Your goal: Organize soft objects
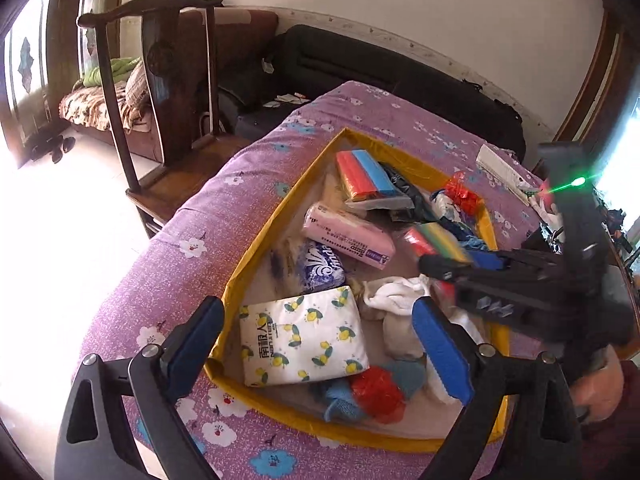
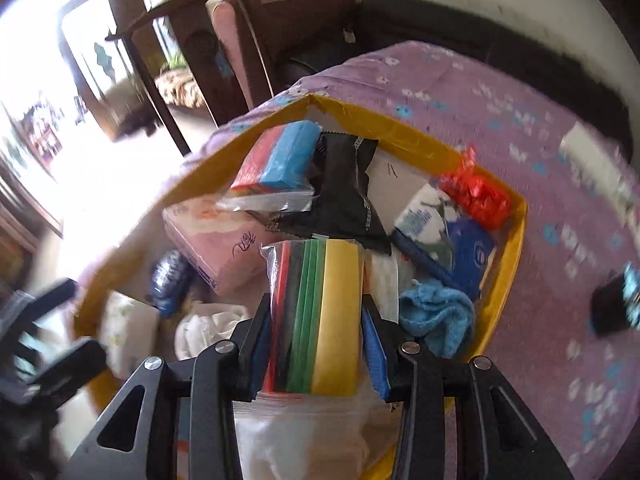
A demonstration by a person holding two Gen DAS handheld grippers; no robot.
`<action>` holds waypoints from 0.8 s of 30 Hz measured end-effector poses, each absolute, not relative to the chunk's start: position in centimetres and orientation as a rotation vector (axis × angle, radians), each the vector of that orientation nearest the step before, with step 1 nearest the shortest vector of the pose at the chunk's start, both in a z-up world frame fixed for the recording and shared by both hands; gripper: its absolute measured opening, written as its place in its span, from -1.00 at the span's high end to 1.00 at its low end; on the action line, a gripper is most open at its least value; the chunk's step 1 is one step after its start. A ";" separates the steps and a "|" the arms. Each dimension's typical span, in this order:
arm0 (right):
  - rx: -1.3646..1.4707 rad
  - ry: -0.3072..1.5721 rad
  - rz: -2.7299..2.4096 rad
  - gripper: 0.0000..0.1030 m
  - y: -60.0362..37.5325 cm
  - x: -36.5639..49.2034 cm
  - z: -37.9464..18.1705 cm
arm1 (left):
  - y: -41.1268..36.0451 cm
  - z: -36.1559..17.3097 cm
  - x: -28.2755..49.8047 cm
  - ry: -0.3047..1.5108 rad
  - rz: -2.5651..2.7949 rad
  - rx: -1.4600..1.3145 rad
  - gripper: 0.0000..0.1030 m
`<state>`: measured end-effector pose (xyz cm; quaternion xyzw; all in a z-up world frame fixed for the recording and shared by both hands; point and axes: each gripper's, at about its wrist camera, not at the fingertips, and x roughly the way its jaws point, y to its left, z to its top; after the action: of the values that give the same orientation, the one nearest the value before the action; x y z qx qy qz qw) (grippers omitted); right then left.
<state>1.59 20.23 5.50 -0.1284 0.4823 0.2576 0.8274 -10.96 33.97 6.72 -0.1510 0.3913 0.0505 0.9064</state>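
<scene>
A yellow-rimmed box [image 1: 256, 240] lies on the purple floral bedspread and holds soft goods: a lemon-print tissue pack [image 1: 304, 336], a pink tissue pack [image 1: 348, 234], a red-and-blue sponge pack [image 1: 368, 176], white socks [image 1: 400, 292]. My left gripper [image 1: 320, 344] is open above the lemon-print pack. My right gripper [image 2: 316, 348] is shut on a bagged pack of red, green and yellow sponges [image 2: 320, 312], held over the box [image 2: 516, 216]. It also shows in the left wrist view [image 1: 452, 264], reaching in from the right.
A dark wooden chair [image 1: 160, 92] stands left of the bed. A black sofa [image 1: 400, 76] runs along the far wall. A white flat box [image 1: 504, 168] lies on the bedspread [image 1: 192, 232] beyond the yellow box. A small dark object [image 2: 616, 304] lies right.
</scene>
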 end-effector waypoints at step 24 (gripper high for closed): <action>-0.113 0.787 0.537 -0.71 7.4 -7.6 12.2 | 25.7 11.1 -16.1 0.678 0.369 -0.063 -0.92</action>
<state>-7.58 7.45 12.17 -0.0544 0.3784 0.2582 0.8872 -16.10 25.71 11.07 -0.0306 0.3305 0.1797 0.9260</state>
